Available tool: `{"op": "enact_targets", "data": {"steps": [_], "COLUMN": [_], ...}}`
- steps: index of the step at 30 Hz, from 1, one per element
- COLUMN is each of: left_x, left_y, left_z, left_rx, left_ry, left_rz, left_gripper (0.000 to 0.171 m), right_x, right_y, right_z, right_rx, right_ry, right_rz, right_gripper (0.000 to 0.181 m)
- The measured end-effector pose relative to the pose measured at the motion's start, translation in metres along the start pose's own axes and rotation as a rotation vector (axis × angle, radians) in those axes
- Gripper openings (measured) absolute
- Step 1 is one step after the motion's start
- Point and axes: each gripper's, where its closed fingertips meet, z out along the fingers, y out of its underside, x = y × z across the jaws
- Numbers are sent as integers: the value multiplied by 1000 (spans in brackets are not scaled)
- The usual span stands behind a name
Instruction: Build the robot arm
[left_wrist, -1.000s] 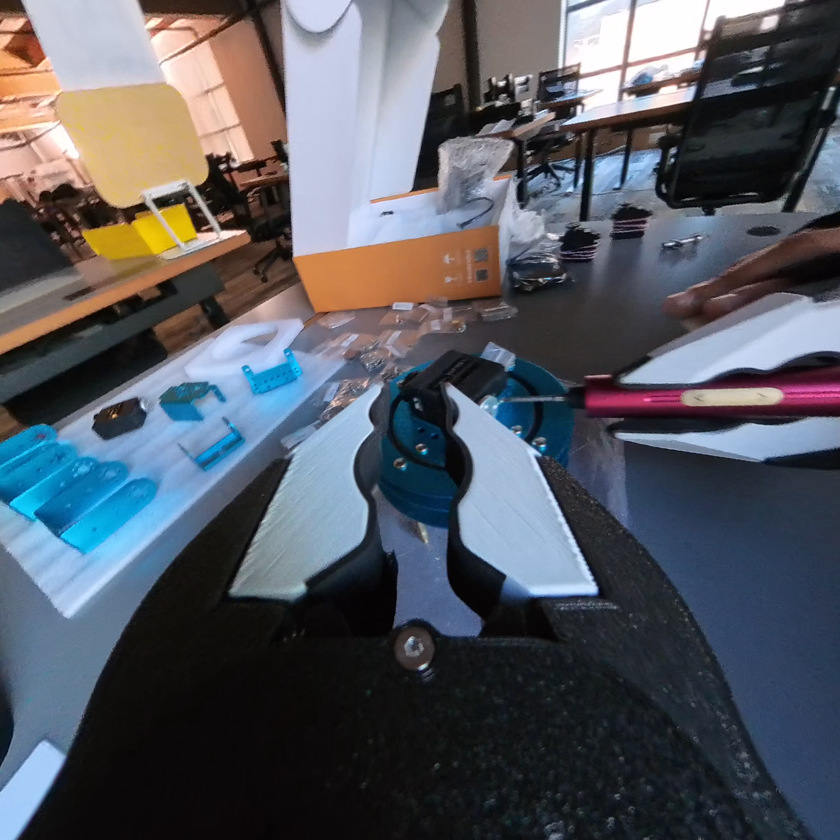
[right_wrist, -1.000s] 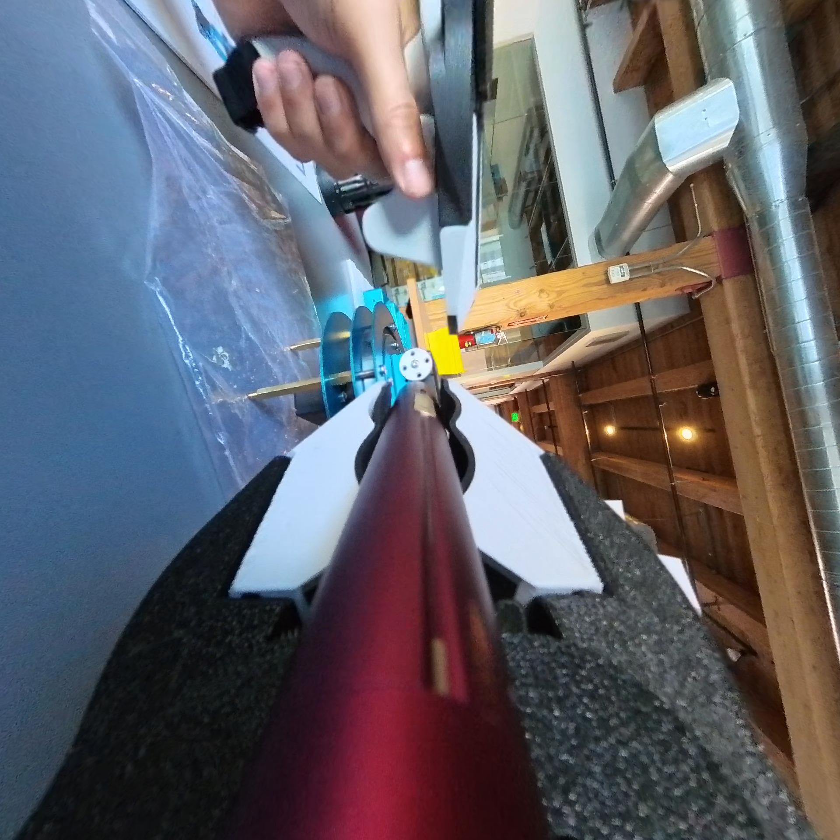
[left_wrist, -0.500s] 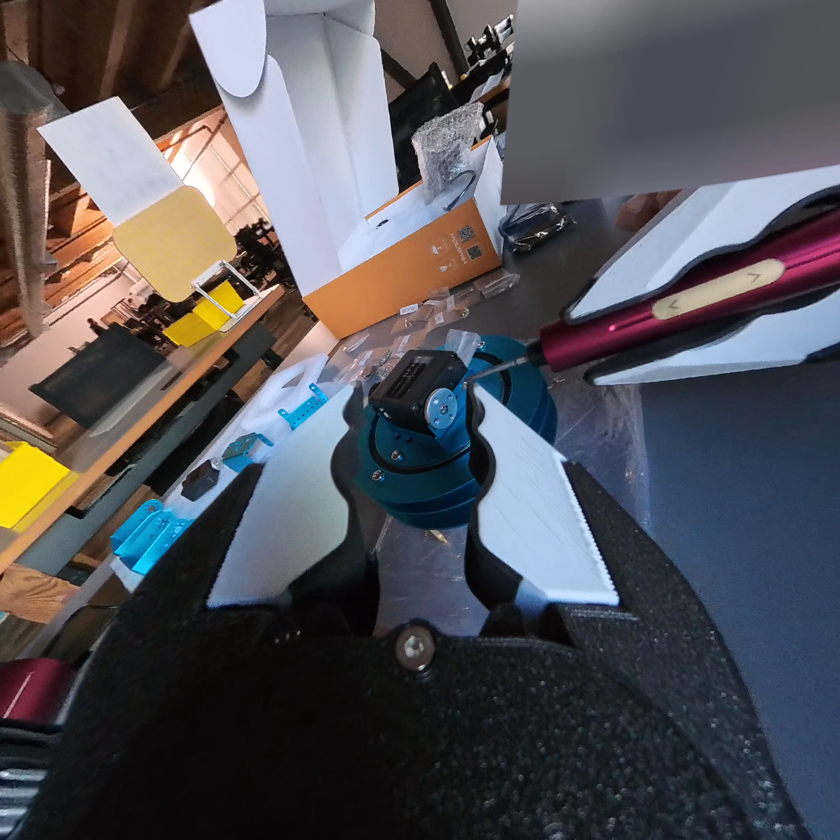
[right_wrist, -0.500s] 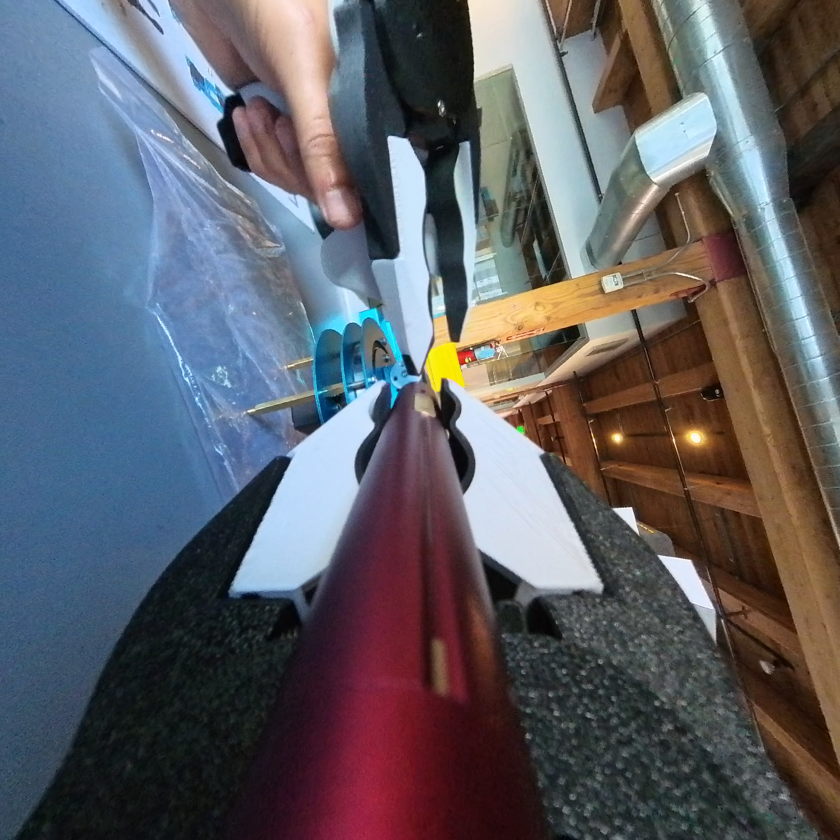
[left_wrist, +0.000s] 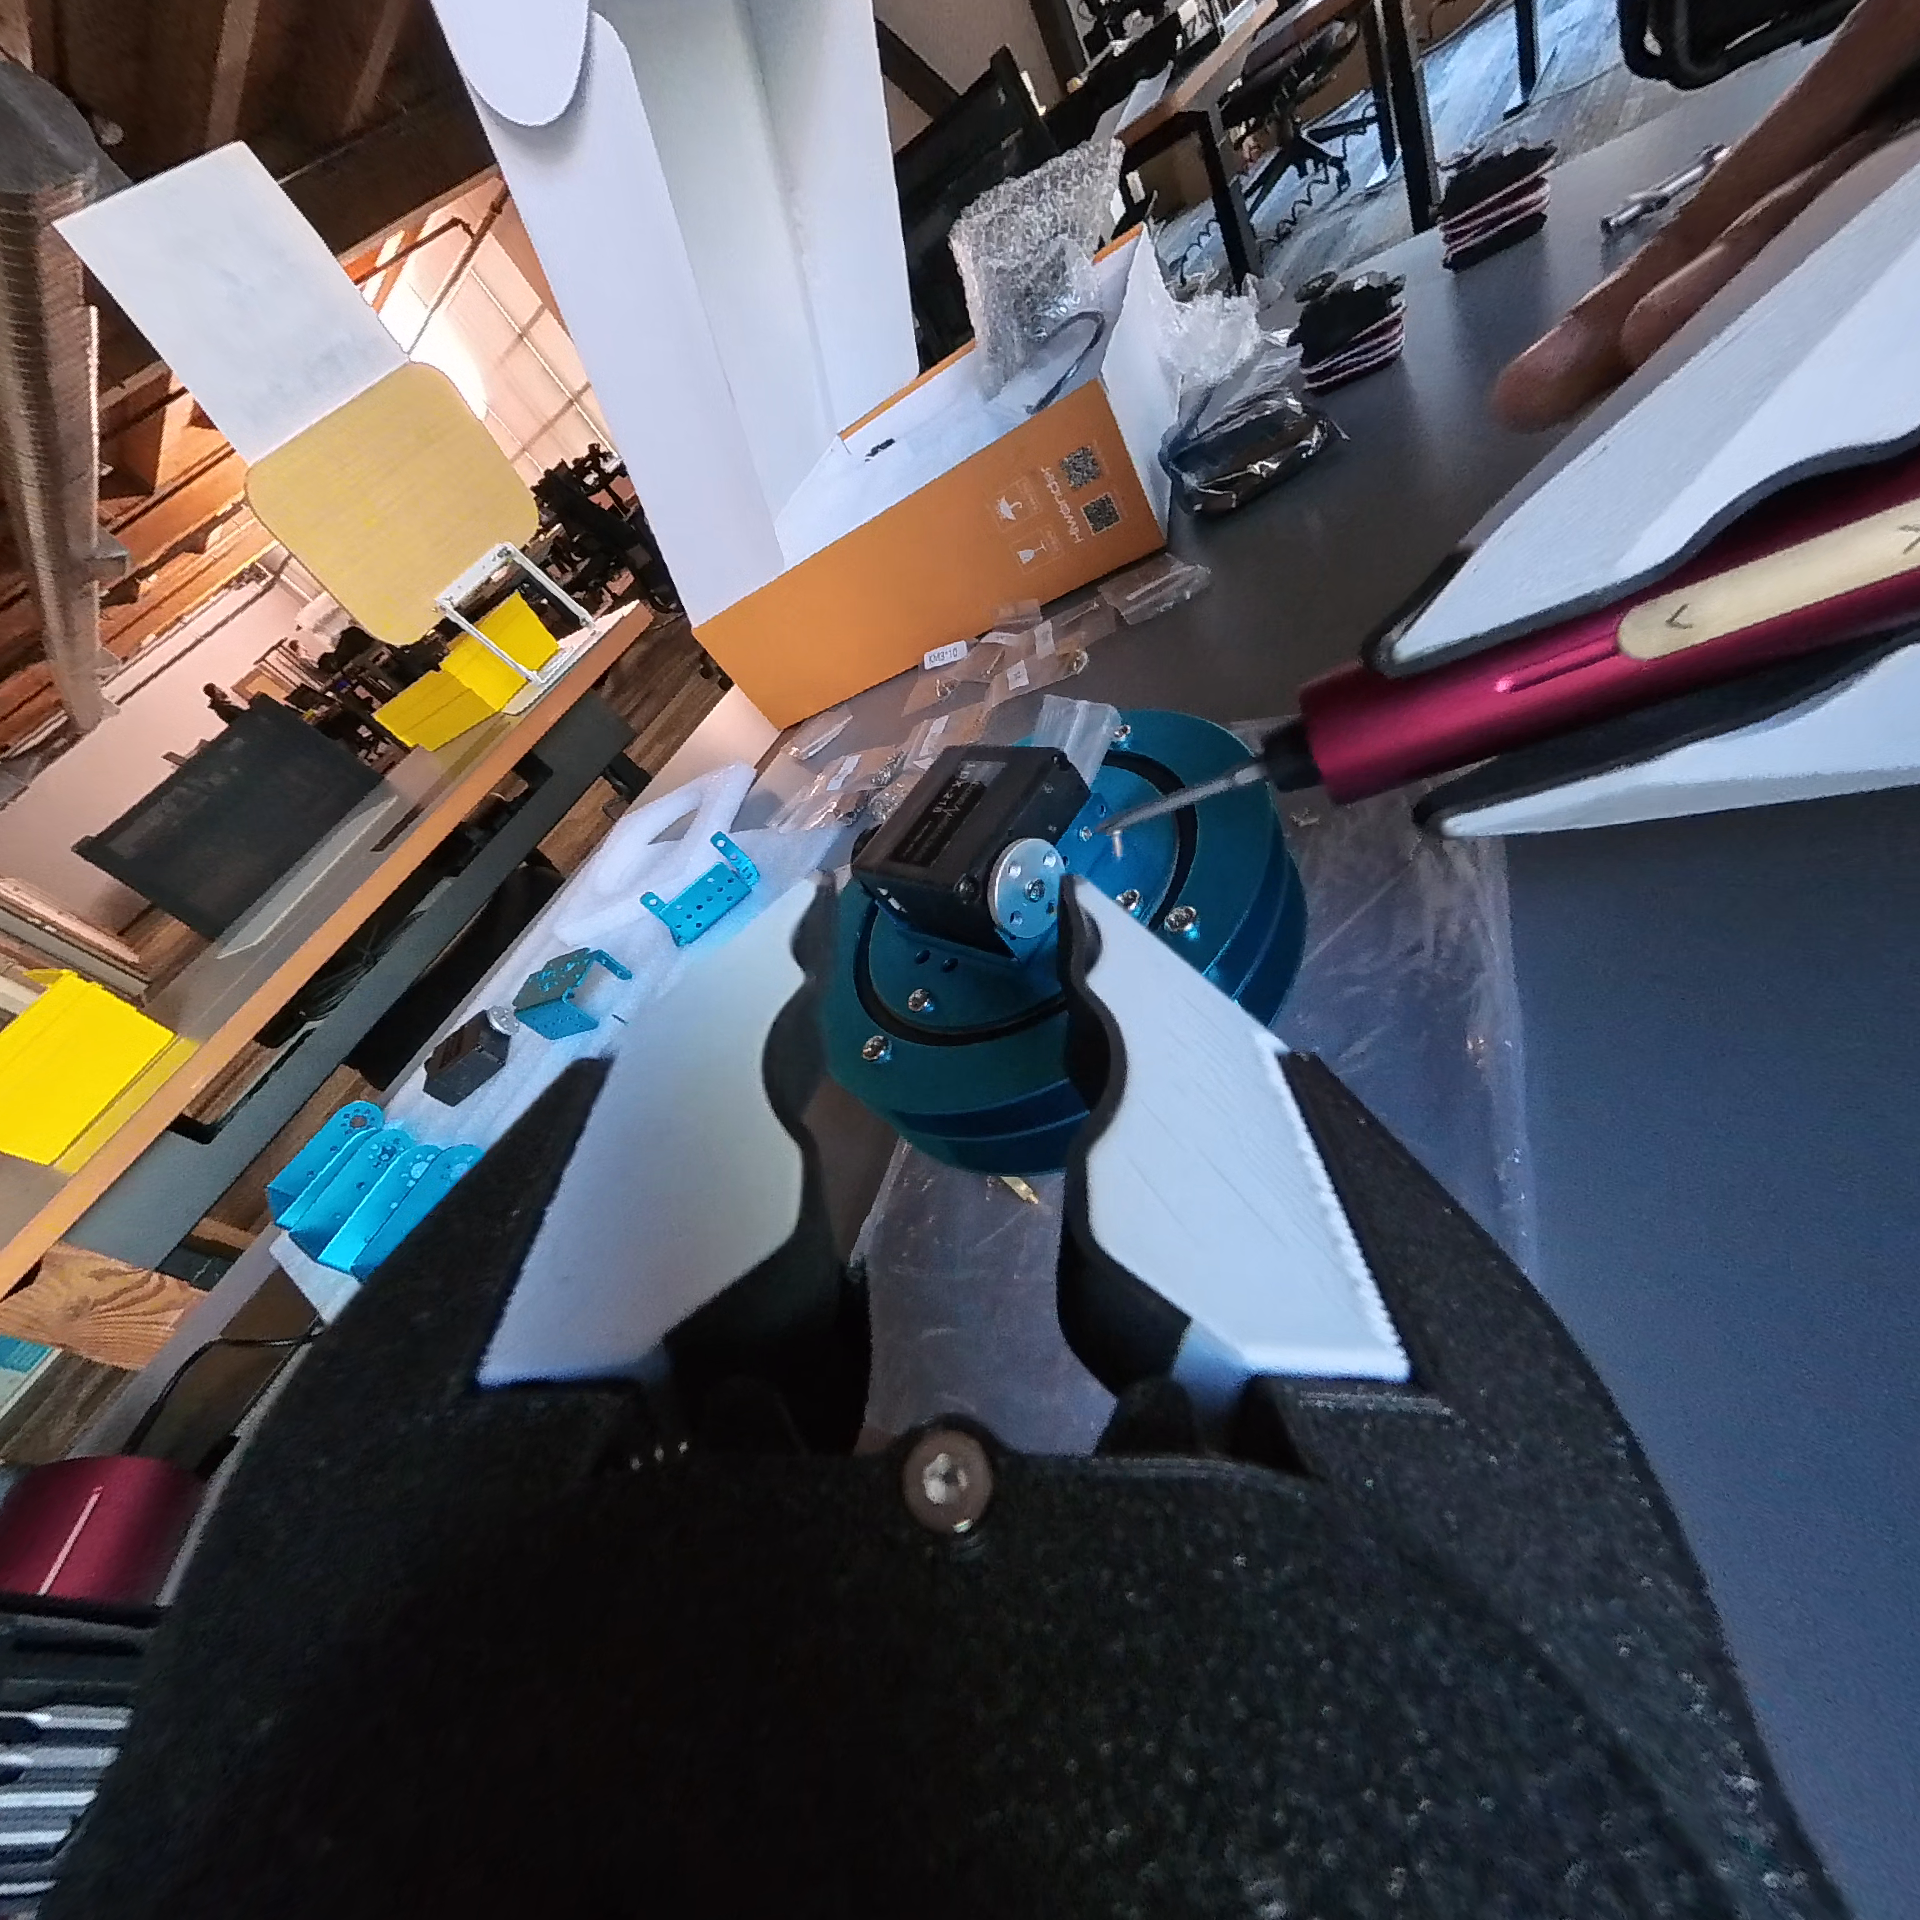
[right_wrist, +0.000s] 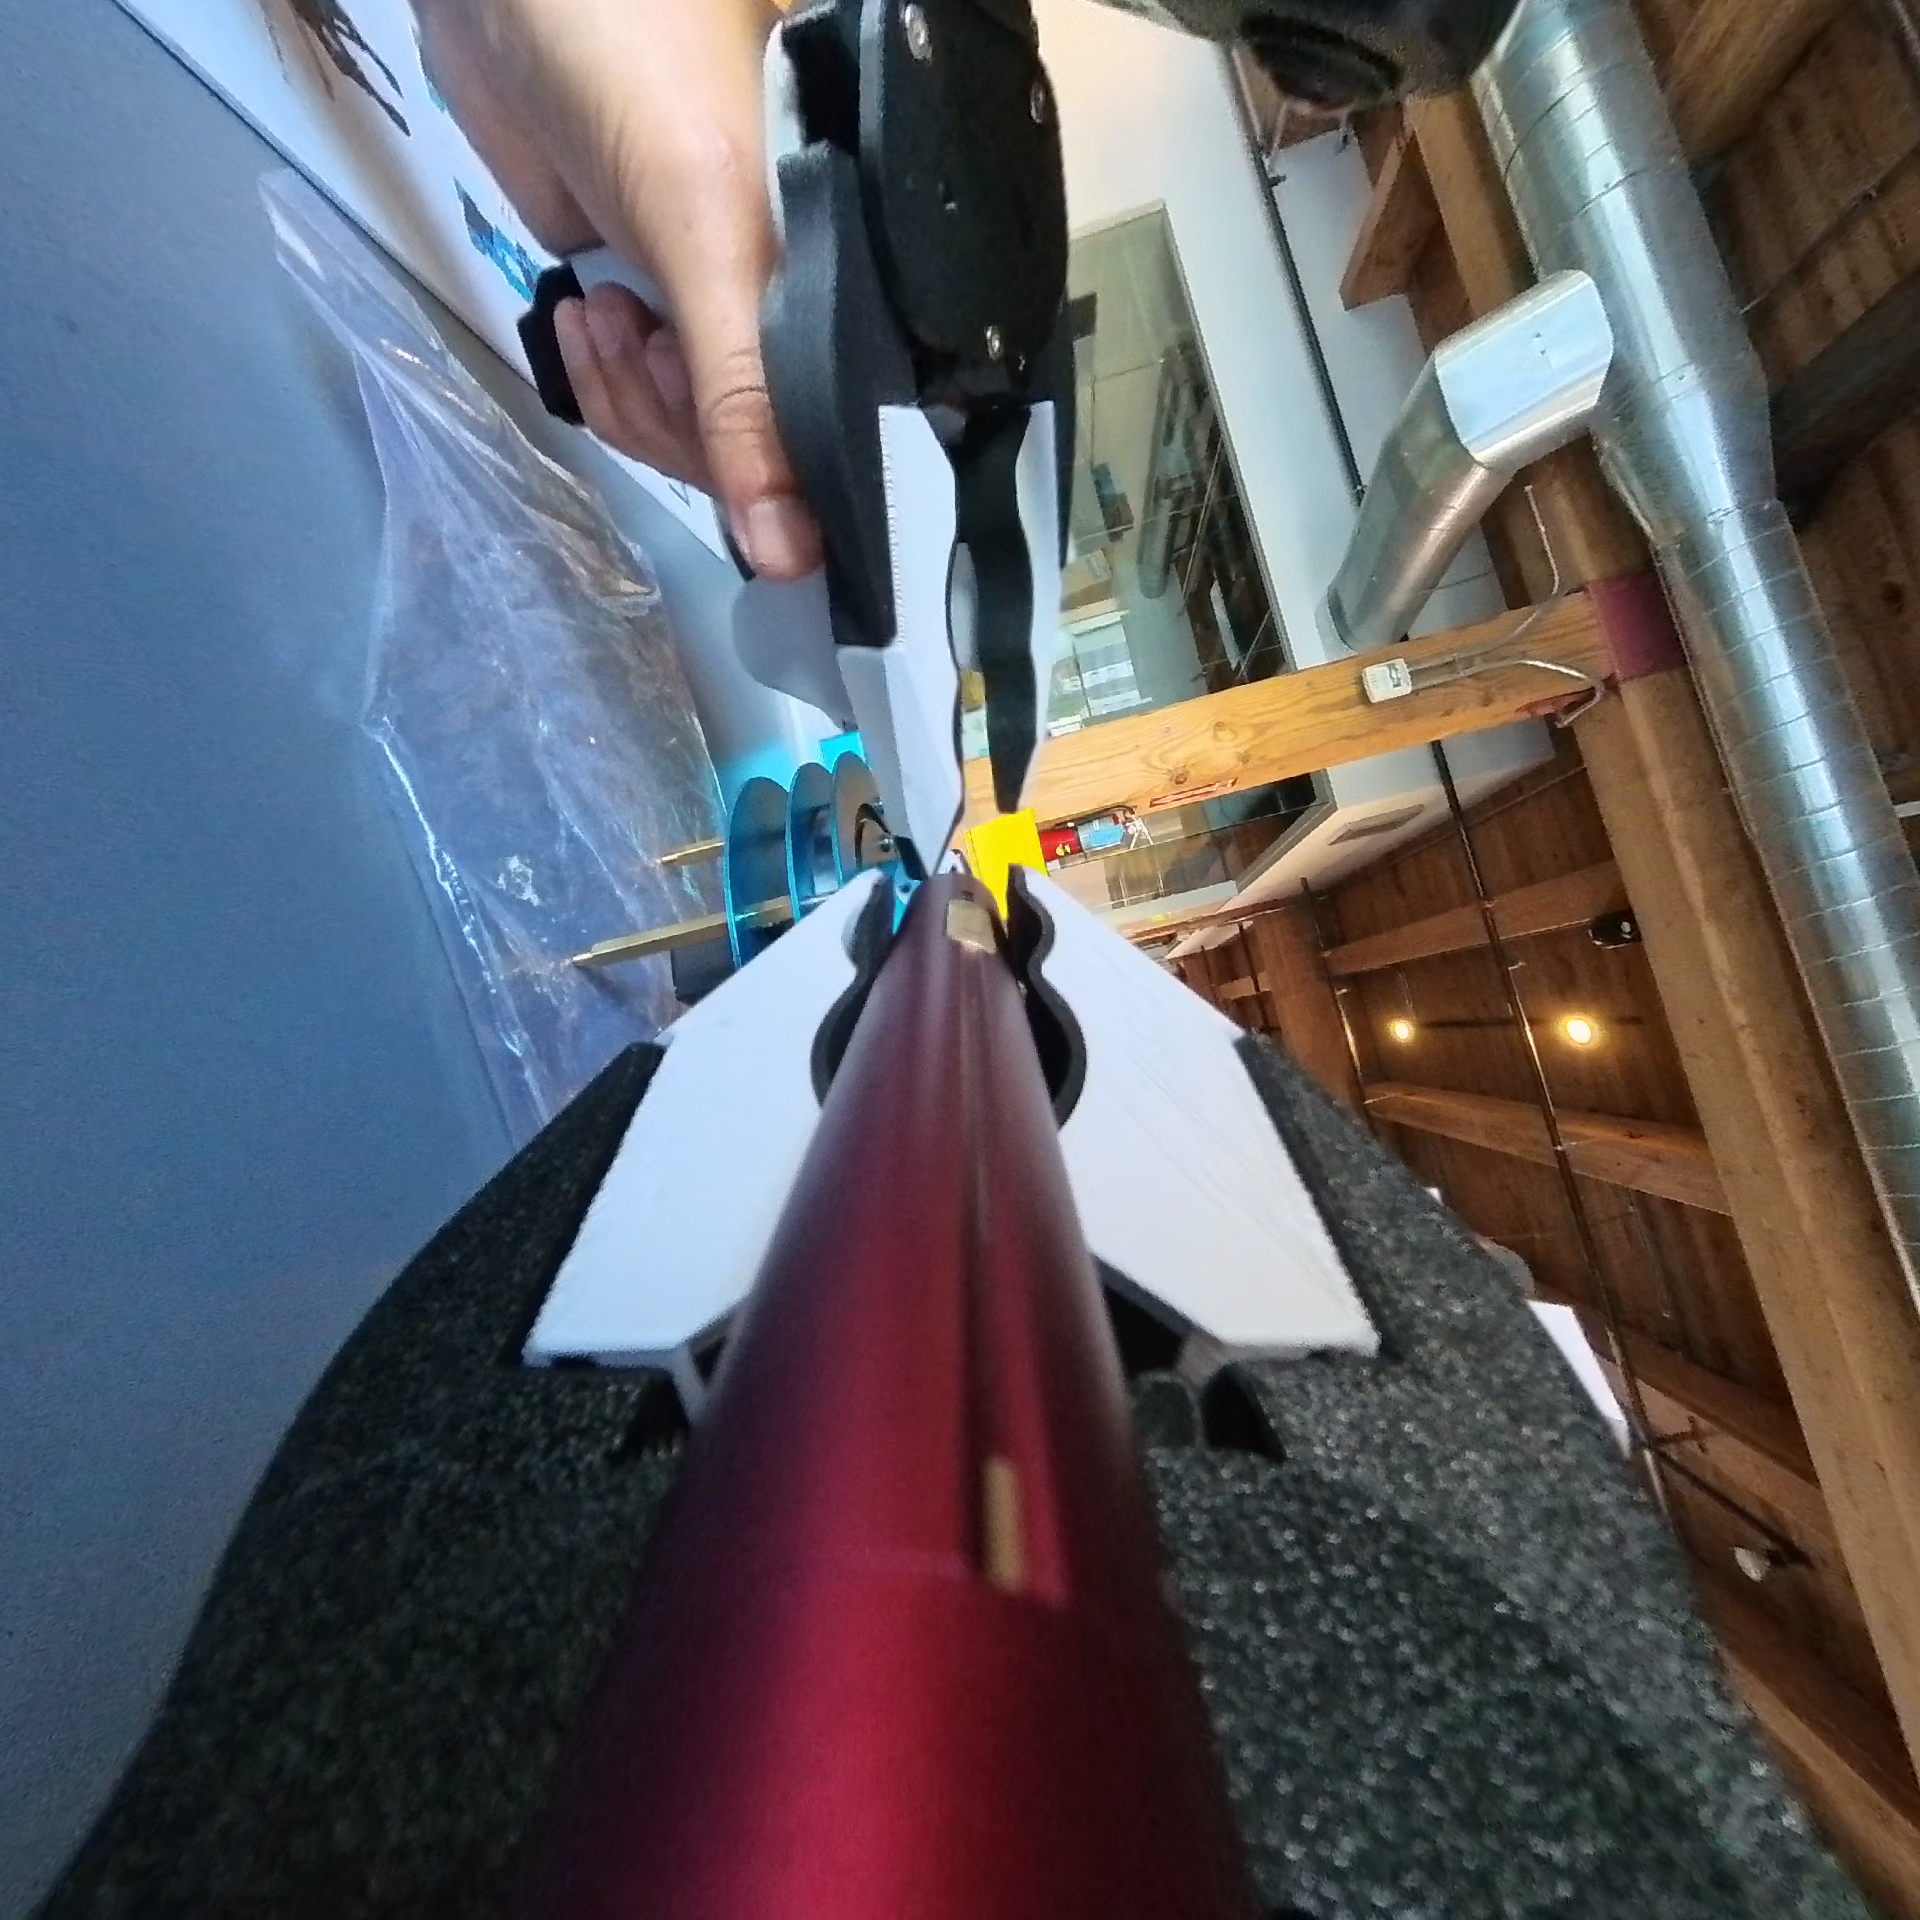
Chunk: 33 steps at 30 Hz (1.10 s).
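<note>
A black servo (left_wrist: 961, 831) with a silver horn stands on a round blue metal base (left_wrist: 1164, 997) on the dark table. My left gripper (left_wrist: 945, 899) is open, its fingertips just short of the servo on either side, the right one close to the horn. My right gripper (left_wrist: 1403, 727) is shut on a red screwdriver (left_wrist: 1538, 696), whose thin bit touches a screw on the base beside the servo. In the right wrist view the screwdriver (right_wrist: 935, 1351) runs between my right gripper's (right_wrist: 951, 894) fingers toward the base (right_wrist: 753, 862). The left gripper (right_wrist: 971, 821), held by a hand, comes from above.
An orange and white open box (left_wrist: 935, 561) stands behind the base, with small bags of screws (left_wrist: 997, 665) before it. A white foam sheet (left_wrist: 727, 790) at left carries blue brackets (left_wrist: 364, 1195) and a spare servo (left_wrist: 468, 1055). A clear plastic bag (left_wrist: 1382, 997) lies under the base. A hand (left_wrist: 1662, 291) is at top right. The grippers' ends are close to 7 cm from one another.
My left gripper has opened off the servo, drawn back a little and tilted. The screwdriver has stayed in my right gripper, its bit still at the base beside the servo.
</note>
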Motion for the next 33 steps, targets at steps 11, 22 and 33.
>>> {"op": "enact_targets", "data": {"steps": [11, 22, 33], "left_x": [13, 7, 26], "left_y": [-2, -5, -21], "left_z": [0, -2, -9], "left_rx": [12, 25, 118], "left_ry": [58, 17, 105], "left_rz": [-1, 41, 31], "left_gripper": [43, 37, 30], "right_x": [2, 5, 31], "right_y": [-8, -11, -1], "right_z": [-2, -4, -7], "right_rx": [50, 78, 176], "right_ry": [-15, -31, -123], "right_rz": [66, 144, 596], "right_gripper": [21, 21, 22]}}
